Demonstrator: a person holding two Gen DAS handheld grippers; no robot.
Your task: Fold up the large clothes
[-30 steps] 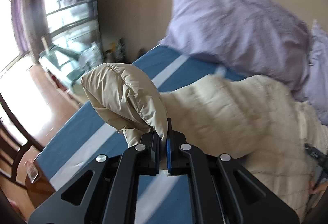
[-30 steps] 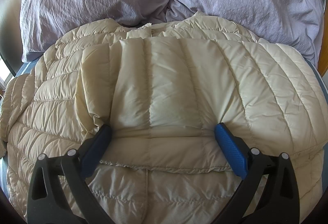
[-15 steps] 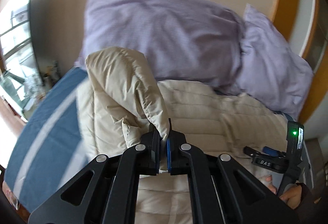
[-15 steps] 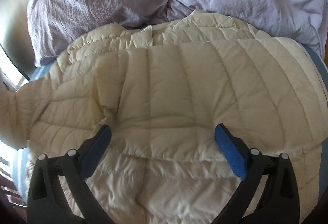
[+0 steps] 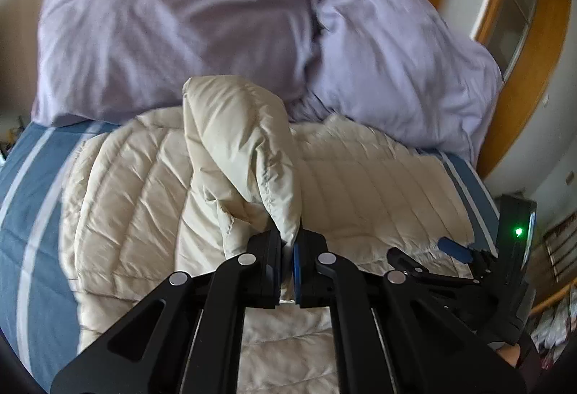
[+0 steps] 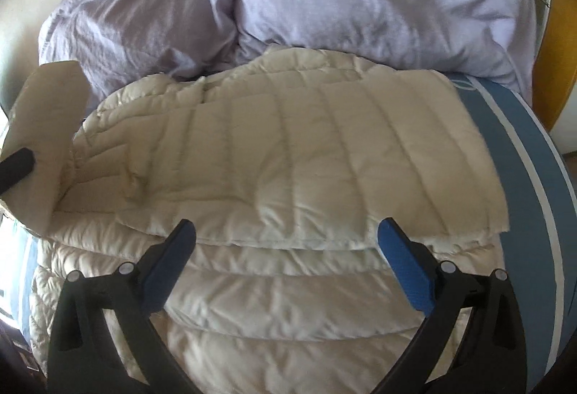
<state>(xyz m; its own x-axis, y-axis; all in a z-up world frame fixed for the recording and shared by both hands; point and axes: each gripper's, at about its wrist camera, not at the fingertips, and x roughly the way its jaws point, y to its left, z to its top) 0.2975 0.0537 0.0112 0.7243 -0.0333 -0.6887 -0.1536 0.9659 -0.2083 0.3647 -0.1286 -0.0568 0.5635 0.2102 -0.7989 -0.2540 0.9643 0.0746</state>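
The left gripper [image 5: 287, 246] has its jaws pinching the cream jacket's sleeve [image 5: 245, 141], lifted ahead of them. The right gripper [image 6: 285, 242] has its jaws spread wide, the folded jacket [image 6: 288, 159] lying between and beyond them on the bed [image 6: 523, 148].

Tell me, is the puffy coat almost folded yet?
Partly. One side of the cream coat already lies folded over its middle. The left gripper is shut on the sleeve, lifted above the coat. The right gripper is open, holding nothing. The sleeve is not yet laid down, and the coat is not folded smaller.
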